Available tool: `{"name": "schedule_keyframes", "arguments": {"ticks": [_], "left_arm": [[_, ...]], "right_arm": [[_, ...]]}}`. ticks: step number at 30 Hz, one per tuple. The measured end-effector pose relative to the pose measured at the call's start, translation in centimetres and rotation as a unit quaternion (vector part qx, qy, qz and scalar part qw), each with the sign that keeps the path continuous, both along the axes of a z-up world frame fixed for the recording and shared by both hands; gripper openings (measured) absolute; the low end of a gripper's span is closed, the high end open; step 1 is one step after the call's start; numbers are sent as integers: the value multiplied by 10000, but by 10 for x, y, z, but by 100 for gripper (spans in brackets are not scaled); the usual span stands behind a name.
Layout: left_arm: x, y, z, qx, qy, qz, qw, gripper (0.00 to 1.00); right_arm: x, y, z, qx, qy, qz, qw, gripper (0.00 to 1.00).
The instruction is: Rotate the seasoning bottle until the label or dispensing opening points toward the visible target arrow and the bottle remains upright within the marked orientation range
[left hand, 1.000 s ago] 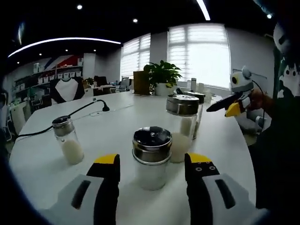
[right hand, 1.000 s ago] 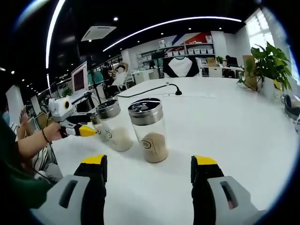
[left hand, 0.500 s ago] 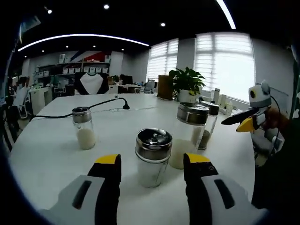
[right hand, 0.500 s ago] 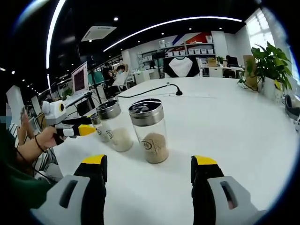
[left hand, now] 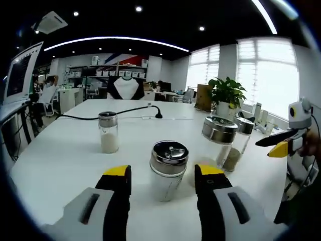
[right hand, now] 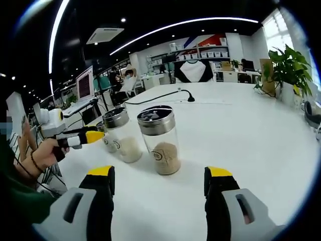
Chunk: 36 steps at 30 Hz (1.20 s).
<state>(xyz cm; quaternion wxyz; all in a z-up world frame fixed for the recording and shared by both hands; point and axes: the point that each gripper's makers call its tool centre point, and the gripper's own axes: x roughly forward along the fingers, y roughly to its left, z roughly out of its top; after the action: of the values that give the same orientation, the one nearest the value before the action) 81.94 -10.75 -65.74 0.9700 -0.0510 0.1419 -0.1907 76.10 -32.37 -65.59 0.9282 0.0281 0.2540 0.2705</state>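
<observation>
On the white table (left hand: 60, 160), a seasoning bottle (left hand: 168, 169) with a steel shaker lid was seen upright just beyond the left gripper (left hand: 163, 175), whose jaws were spread and empty. Two more bottles (left hand: 219, 143) stood right of it, a smaller shaker (left hand: 108, 132) to its left. The right gripper (right hand: 160, 176) was held open before a brown-filled jar (right hand: 159, 139); any label direction could not be made out.

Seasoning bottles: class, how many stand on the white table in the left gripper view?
4. One stands between the left gripper's jaws, one alone at left, and two close together at right. Others may be hidden.
</observation>
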Motion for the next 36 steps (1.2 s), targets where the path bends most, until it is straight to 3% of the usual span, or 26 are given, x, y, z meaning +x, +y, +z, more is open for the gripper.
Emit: {"name": "schedule_keyframes", "arguments": {"ticks": [6,13,17,21,24,36], "left_arm": [[5,-6,1,24,-107,182,9998,51],[9,-10,-7,68,-34,153,9999,49],[11,-10,-7,82,-31,111,9999,45],[11,-13,-5,-52,16,18,10000,35],[12,-13,-6,164,-37,-6,9999,34],[11,-13,-6,167,-80,-72,9998,34]], "right_arm": [[0,1,-1,-8,27,15,10000,74],[-1,-2,-3,-4,39,-23,10000,73],[-2,-3,-4,2,70,-48,10000,73],[-1,-3,-4,4,67,-44,10000,73],[0,-2,-3,12,58,-37,10000,73],[-1,-2,-5,0,88,-40,10000,73]]}}
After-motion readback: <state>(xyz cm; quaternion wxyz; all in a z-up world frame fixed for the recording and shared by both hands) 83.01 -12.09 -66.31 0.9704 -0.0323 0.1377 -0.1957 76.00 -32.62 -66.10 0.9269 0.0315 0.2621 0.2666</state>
